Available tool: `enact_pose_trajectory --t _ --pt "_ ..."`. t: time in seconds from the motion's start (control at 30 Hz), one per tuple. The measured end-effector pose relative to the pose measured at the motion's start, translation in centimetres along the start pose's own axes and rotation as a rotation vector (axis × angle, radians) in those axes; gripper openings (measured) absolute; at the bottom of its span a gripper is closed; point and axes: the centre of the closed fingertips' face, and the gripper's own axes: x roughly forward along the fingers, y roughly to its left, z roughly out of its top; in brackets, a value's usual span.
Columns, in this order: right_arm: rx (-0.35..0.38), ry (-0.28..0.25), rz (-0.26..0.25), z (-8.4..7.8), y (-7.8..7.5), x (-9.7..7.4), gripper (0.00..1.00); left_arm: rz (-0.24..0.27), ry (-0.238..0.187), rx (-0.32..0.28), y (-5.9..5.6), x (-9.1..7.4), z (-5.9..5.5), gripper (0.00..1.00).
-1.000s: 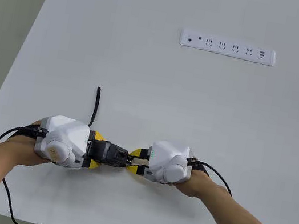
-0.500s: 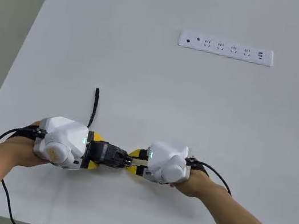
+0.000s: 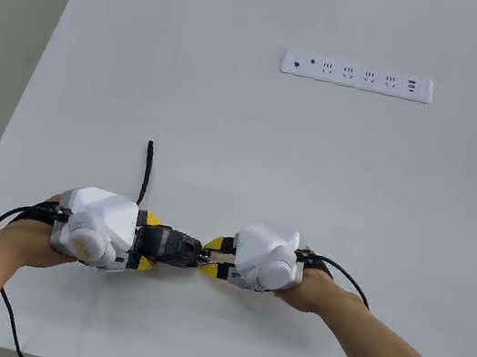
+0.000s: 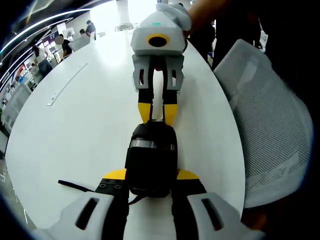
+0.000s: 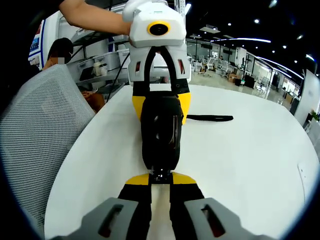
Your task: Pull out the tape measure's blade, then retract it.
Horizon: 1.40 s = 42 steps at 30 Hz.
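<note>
Left gripper [image 3: 151,242] and right gripper [image 3: 209,256] have rounded white housings and black jaws with yellow tips. One black cable [image 3: 15,211] runs toward 7 o'clock, a second cable [image 3: 346,274] toward 5 o'clock.

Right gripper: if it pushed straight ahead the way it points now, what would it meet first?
The tape measure: its black case sits right at the right gripper's tips. Straight behind the case is the left gripper, which holds it.
</note>
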Motion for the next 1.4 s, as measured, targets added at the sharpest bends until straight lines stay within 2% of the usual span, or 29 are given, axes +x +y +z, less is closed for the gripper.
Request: enact_pose_trajectory --t 0.7,1.4 --pt "0.005 0.009 -0.002 -2.2 -0.3 -0.3 0.11 0.000 0.003 0.000 0.1 0.2 -0.4 0.29" --pt "0.007 0.022 -0.013 -2.8 0.0 -1.7 0.11 -0.002 0.006 -0.001 0.1 0.3 -0.5 0.29"
